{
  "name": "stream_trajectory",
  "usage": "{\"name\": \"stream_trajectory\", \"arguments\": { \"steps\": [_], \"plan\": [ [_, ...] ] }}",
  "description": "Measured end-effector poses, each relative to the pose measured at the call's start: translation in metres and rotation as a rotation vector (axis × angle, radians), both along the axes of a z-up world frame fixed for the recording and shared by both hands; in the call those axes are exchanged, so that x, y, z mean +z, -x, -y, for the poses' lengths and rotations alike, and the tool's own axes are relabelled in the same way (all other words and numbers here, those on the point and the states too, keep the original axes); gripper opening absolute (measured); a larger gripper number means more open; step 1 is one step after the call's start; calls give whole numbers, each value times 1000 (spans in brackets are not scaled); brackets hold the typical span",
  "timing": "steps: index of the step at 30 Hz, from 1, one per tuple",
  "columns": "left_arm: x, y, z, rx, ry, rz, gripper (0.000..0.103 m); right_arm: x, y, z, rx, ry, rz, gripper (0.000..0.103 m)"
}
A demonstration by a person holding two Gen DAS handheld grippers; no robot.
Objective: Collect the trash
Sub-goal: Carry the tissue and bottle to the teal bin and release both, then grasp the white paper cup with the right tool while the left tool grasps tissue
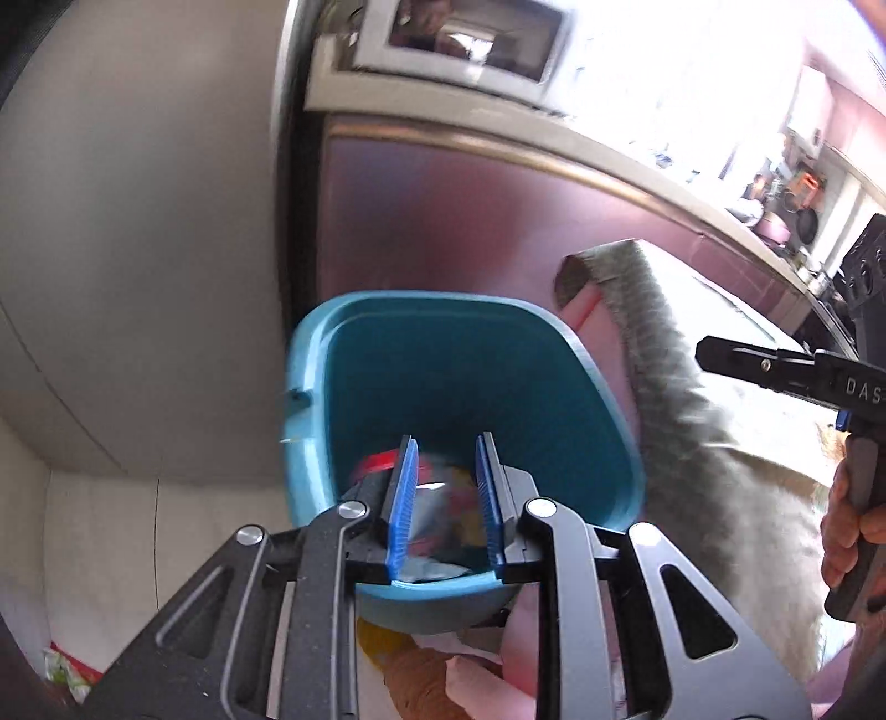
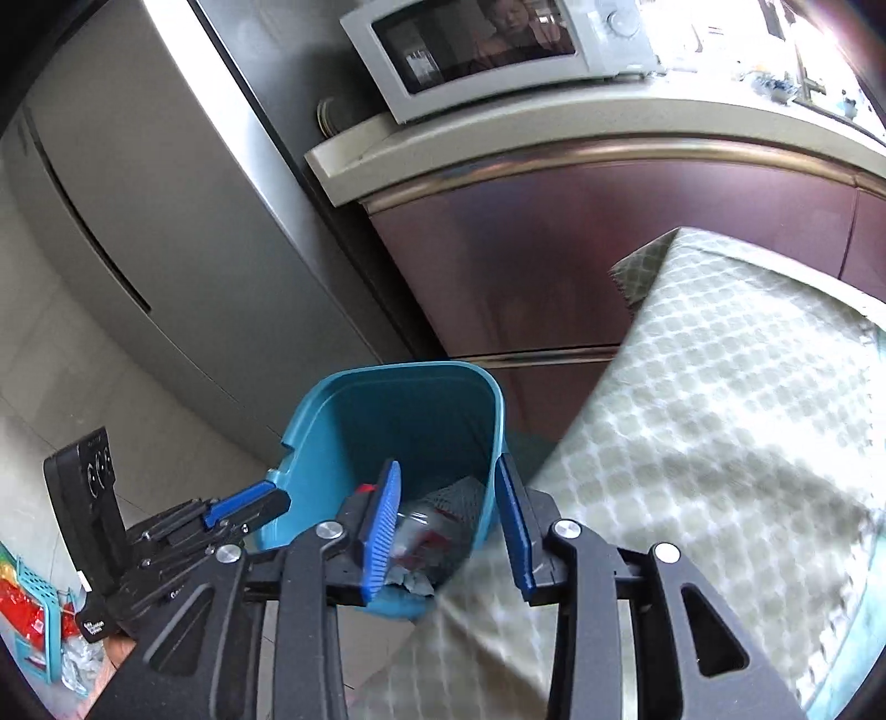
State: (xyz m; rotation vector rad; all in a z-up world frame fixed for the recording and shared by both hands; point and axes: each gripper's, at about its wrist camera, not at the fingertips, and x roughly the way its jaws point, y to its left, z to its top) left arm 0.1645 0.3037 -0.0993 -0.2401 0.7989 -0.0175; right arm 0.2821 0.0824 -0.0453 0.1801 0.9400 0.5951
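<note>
From the left wrist camera I look straight down into the teal bin (image 1: 465,354). My left hand-held gripper (image 1: 446,498) hangs over its mouth with the blue pads (image 1: 403,498) parted a moderate way and nothing between them. The trash (image 1: 443,498) lies at the bottom of the bin: a red-capped item, crumpled colourful wrappers and some pale paper, blurred, so I cannot sort it further.

The bin's rim is free on its left, where pale floor (image 1: 138,543) runs to the grey refrigerator (image 1: 138,221). Behind it stands the maroon cabinet front (image 1: 443,221) under a pale counter (image 1: 498,127) carrying a microwave (image 1: 459,44). On the bin's right the edge of a table with a checked cloth (image 1: 653,343) comes very near the rim; I cannot tell whether they touch.

From the right wrist camera, my right hand-held gripper (image 2: 451,526) sits above the bin's (image 2: 398,421) right side, pads wide apart and holding nothing. Its left pad (image 2: 382,526) is over the bin's inside, its right pad (image 2: 512,526) outside the wall, over the cloth's (image 2: 720,387) edge. The left tool (image 2: 243,512) shows here low at the bin's left rim. In the left view the right tool (image 1: 775,365) reaches in from the far right, gripped by a hand (image 1: 847,526).
</note>
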Motion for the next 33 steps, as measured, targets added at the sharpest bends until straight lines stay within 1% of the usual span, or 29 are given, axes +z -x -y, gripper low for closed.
{"name": "stream_trajectory", "arguments": {
  "steps": [3,8,11,14,17,20,23,28,31,33],
  "plan": [
    [17,8,23,-54,0,48,25,13,17,20,-3,-27,34,45],
    [44,17,78,-180,-5,128,30,36,58,64,-23,-40,115,51],
    [57,23,111,-256,-2,166,34,44,83,102,-71,-50,165,55],
    [68,26,151,-338,-4,196,39,49,106,141,-142,-43,198,55],
    [73,24,190,-412,4,200,41,49,125,177,-216,-46,214,55],
    [72,22,230,-477,-7,192,42,46,143,215,-304,-39,218,55],
    [73,26,272,-539,-18,183,42,38,151,249,-383,-67,203,55],
    [69,6,327,-603,-49,166,42,22,150,291,-485,-137,175,55],
    [68,-11,355,-617,-67,156,42,17,146,305,-524,-143,174,55],
    [68,-21,370,-626,-78,152,42,18,142,312,-535,-132,186,55]
  ]
}}
